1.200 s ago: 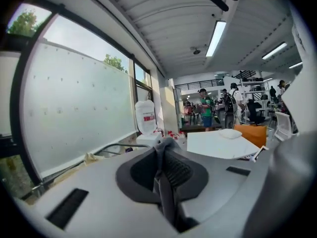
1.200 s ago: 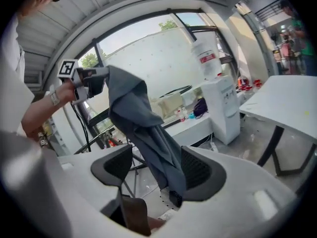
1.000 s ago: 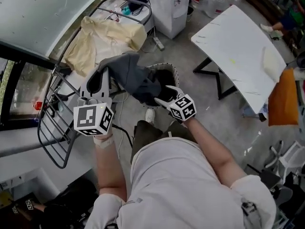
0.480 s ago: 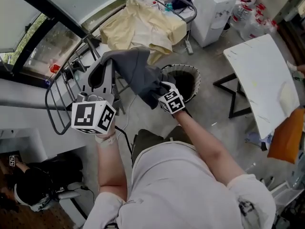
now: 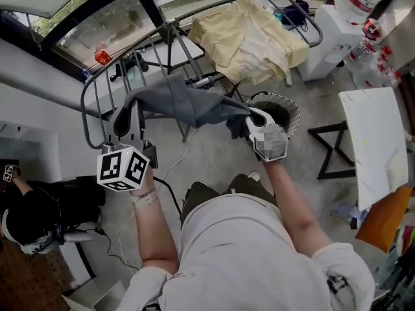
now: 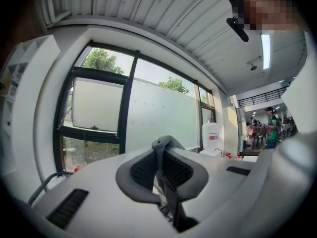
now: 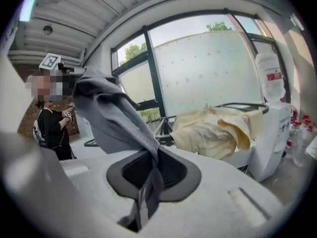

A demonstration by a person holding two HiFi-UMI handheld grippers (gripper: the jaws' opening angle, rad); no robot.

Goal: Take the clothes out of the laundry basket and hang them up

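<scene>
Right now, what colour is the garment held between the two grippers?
Dark grey; the garment shows best in the head view.

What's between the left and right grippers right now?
The grey garment, stretched from left gripper to right gripper, whose jaws have just closed on it; head view shows it.

Both arms stretched forward, grippers held well apart.
Left gripper (image 5: 130, 115) clamped on grey garment (image 5: 188, 105) (thin fold between its pads); right gripper (image 5: 245, 120) jaws have just been closing, now pinching the same garment.
</scene>
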